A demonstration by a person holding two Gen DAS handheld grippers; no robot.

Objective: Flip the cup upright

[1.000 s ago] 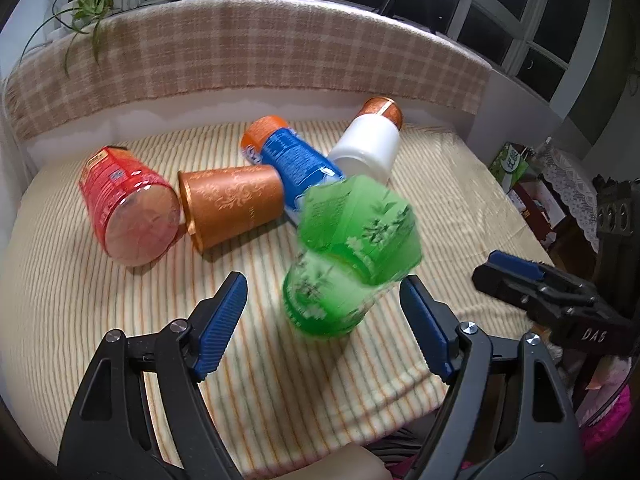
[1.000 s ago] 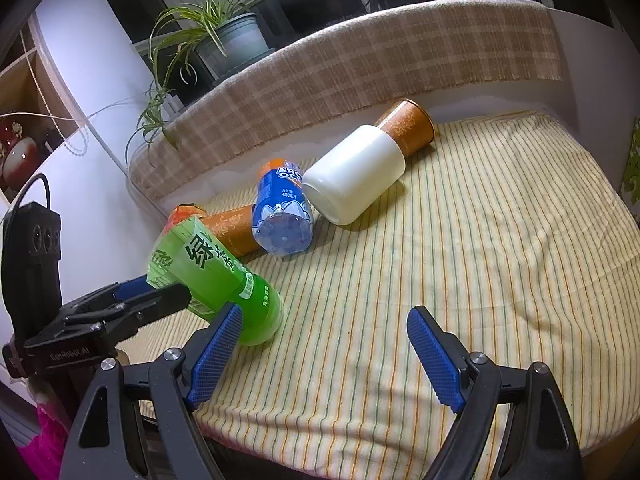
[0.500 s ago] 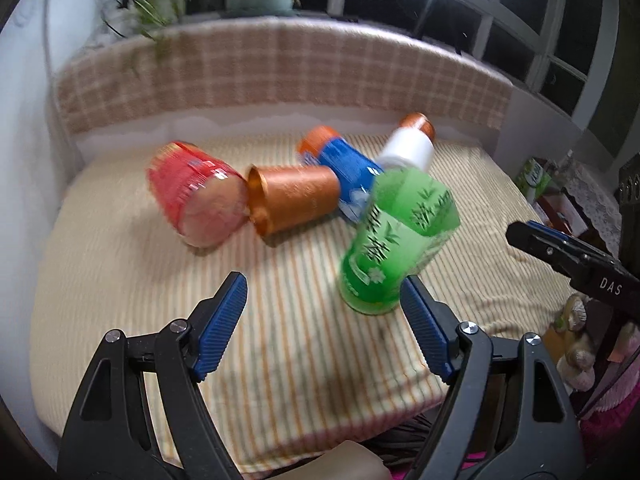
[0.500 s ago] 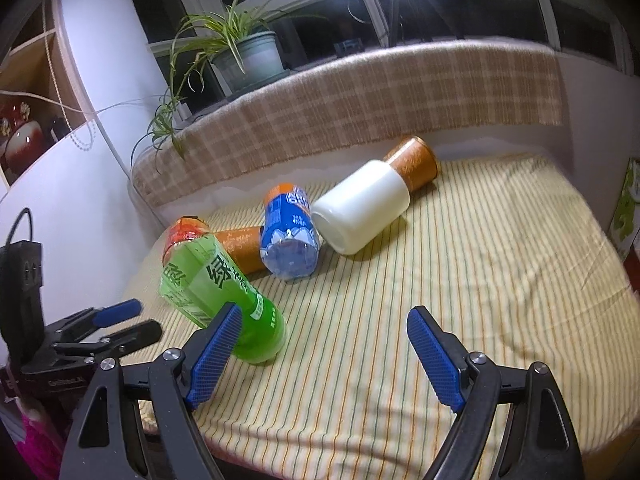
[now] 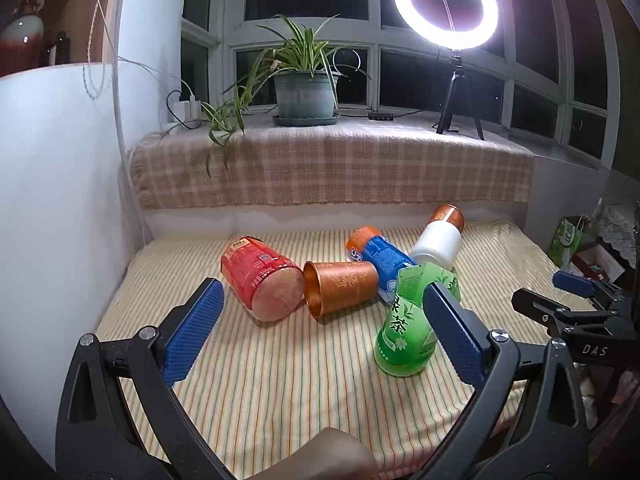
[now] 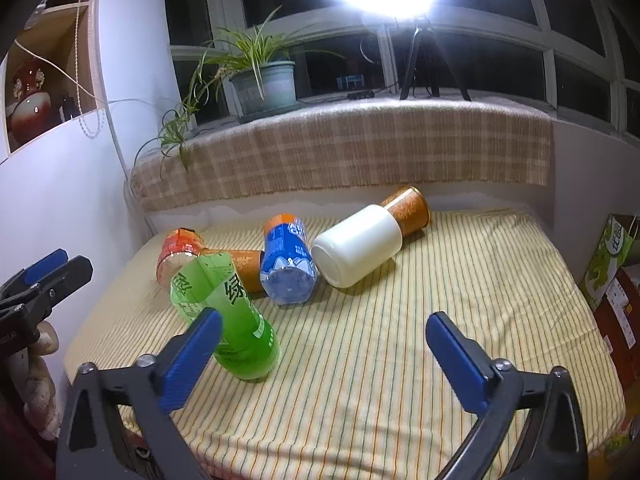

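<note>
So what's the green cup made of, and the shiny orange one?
The green cup looks like thin see-through plastic, likely cut from a tea bottle: light glows through it and the rim is jagged. The orange cup seems metal or metallic-coated, with a coppery sheen and embossed pattern; I can't tell which.

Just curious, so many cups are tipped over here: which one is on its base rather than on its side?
The green cup, nearest the tongs. It stands on its base, leaning, while the red, copper, blue and white ones lie flat.
</note>
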